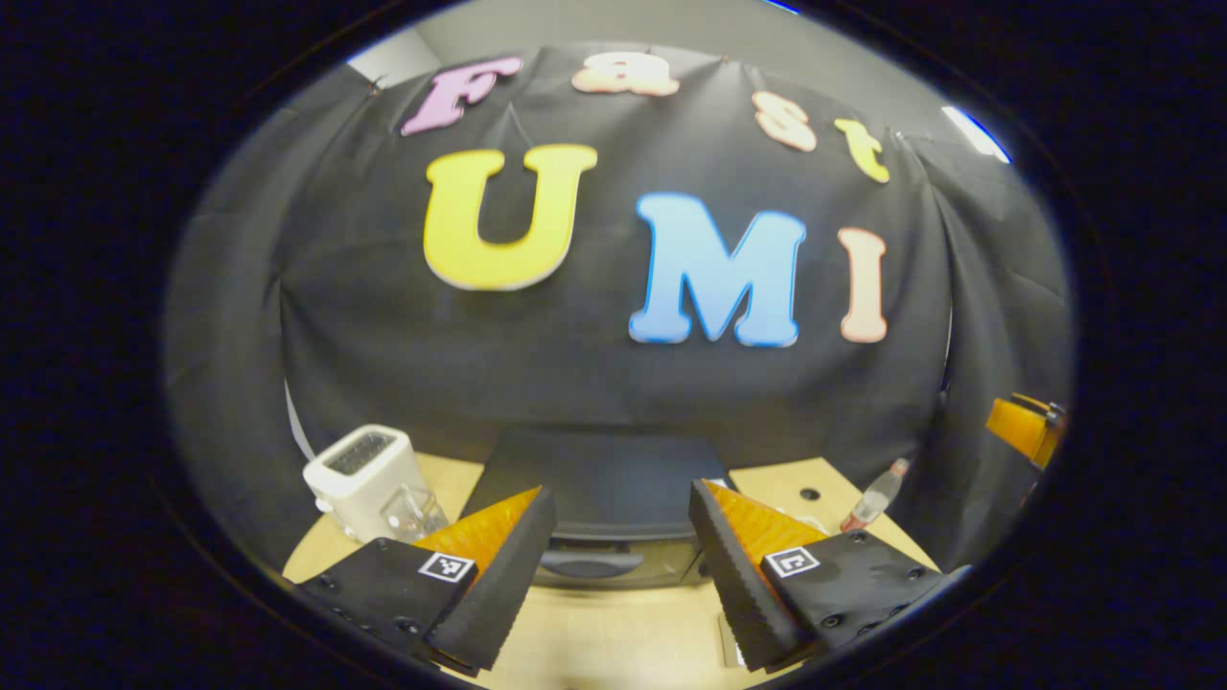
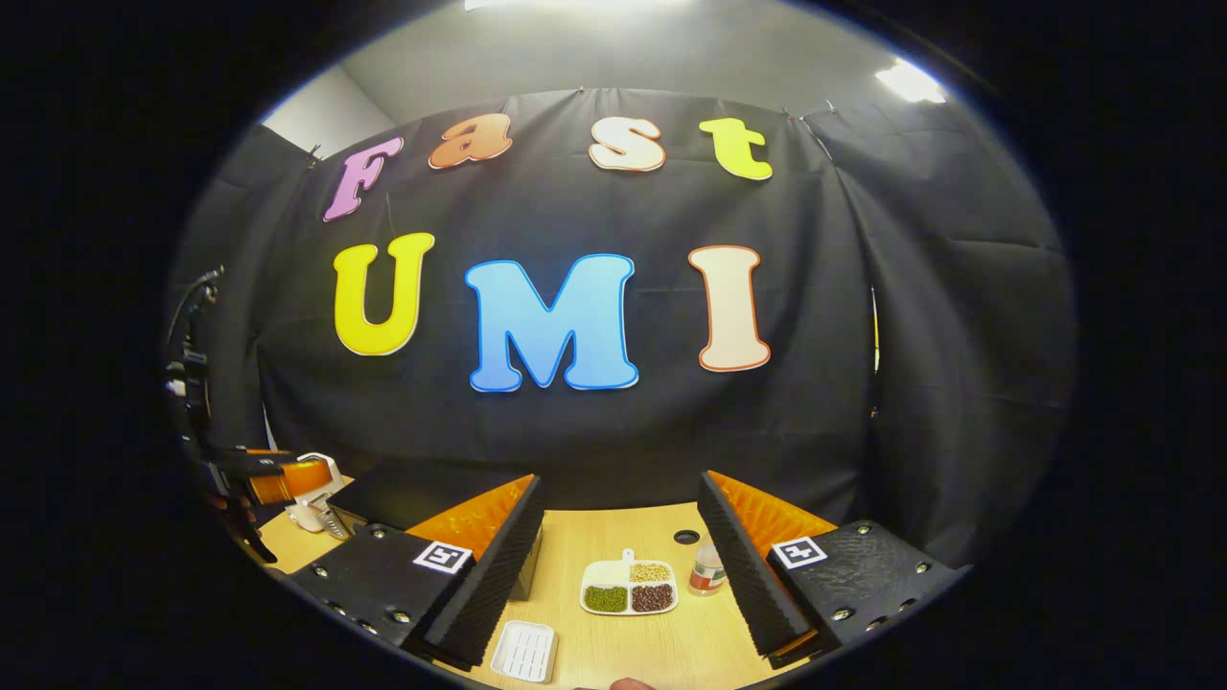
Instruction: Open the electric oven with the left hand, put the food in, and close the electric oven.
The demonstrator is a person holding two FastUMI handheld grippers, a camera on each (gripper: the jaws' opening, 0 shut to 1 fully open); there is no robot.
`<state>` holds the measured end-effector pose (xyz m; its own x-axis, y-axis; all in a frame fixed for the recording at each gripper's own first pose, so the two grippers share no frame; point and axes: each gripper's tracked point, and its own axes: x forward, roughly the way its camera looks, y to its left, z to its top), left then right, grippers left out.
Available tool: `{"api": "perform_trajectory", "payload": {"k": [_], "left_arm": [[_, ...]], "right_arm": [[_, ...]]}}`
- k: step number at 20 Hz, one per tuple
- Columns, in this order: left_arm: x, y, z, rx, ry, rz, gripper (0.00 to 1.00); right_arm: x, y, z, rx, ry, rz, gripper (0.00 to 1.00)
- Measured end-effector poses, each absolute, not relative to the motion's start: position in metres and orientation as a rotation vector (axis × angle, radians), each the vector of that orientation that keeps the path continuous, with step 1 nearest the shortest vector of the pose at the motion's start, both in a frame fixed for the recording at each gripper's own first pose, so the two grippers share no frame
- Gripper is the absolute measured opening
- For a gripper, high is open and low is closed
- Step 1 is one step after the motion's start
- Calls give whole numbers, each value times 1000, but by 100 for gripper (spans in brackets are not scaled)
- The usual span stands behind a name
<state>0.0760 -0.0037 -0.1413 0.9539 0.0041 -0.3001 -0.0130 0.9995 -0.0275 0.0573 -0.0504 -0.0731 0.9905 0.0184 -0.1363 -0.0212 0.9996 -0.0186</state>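
Observation:
The black electric oven (image 1: 604, 470) stands straight ahead of my left gripper (image 1: 621, 491), door shut, its handle (image 1: 590, 561) low between the open fingers; nothing is held. In the right gripper view the oven (image 2: 412, 494) sits at the left of the wooden table (image 2: 613, 532), partly hidden behind my left finger. My right gripper (image 2: 621, 479) is open and empty above the table. Below it lies a white divided dish (image 2: 630, 586) with green, dark and pale beans. The left gripper (image 2: 273, 479) shows orange at the far left, near the oven.
A white toaster (image 1: 359, 474) and a clear glass (image 1: 412, 513) stand left of the oven. A small bottle (image 2: 707, 567) is beside the divided dish, a round hole (image 2: 686, 537) behind it. A ribbed white tray (image 2: 524, 651) lies near the front edge.

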Motion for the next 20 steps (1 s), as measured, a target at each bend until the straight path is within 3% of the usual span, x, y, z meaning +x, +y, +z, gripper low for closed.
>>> {"api": "perform_trajectory", "payload": {"k": [2,4,6,9,16,17,20], "left_arm": [[64,-17,-94,-14,197,4,99],[47,-33,-68,-54,170,7,89],[31,-31,-42,-55,147,42,99],[20,-35,5,-14,64,28,99],[-5,-20,19,-8,79,6,99],[-9,-17,21,-7,76,1,90],[-23,-10,28,-17,71,-20,90]], "right_arm": [[58,-46,-58,-5,115,52,98],[57,-39,-40,8,87,92,98],[54,-33,-26,14,68,126,98],[43,-27,-2,18,42,142,98],[8,6,45,-5,-22,133,98],[4,12,47,-6,-24,133,98],[-11,22,45,0,-10,120,98]]}}
